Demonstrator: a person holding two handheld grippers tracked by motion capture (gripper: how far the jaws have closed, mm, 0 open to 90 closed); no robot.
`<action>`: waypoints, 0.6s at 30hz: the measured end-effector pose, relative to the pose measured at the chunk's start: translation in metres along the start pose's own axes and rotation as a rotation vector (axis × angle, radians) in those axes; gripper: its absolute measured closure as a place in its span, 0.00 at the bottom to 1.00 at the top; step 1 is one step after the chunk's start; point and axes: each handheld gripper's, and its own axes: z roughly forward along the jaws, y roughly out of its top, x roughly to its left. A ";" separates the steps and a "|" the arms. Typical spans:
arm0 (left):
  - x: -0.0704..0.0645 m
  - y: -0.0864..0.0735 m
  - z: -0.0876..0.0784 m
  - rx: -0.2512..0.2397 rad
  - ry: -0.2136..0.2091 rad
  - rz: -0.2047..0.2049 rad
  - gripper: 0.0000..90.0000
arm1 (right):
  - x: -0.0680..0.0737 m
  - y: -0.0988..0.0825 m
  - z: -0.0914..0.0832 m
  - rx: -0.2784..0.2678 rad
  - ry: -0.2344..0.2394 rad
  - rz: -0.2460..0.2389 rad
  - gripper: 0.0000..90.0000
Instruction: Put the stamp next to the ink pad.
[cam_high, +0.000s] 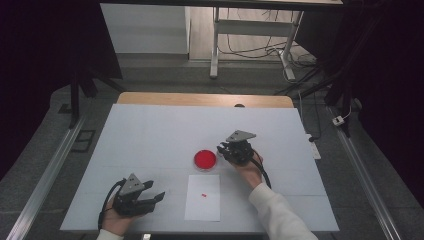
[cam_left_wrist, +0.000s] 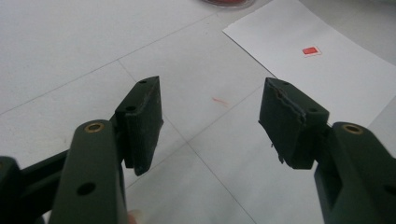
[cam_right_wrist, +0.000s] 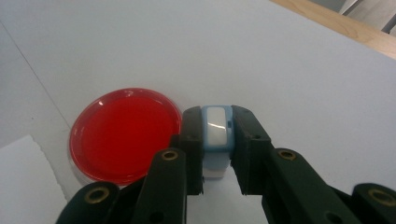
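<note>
My right tongs (cam_right_wrist: 215, 154) clench a blue-white block (cam_right_wrist: 216, 135) beside the red dish (cam_right_wrist: 125, 133); a careless swing could knock it. Left tongs (cam_left_wrist: 210, 121) released.

The high view looks forward and down over the whole table (cam_high: 150, 130) from above. Each hand-held gripper's camera sits low and close, and both share the red dish (cam_high: 205, 159) with it.

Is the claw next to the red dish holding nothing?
No, the right gripper is squeezing a small blue and white block between its jaws, right beside the red dish.
</note>
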 end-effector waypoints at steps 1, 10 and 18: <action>0.000 0.000 0.000 0.001 -0.001 0.000 0.43 | 0.000 0.000 0.001 0.001 0.001 -0.002 0.83; 0.000 0.000 0.000 0.002 -0.001 0.000 0.43 | -0.001 -0.001 0.001 -0.003 0.005 -0.001 0.80; 0.000 0.000 0.000 0.001 -0.001 0.000 0.43 | -0.003 0.000 -0.002 -0.042 0.009 0.018 0.60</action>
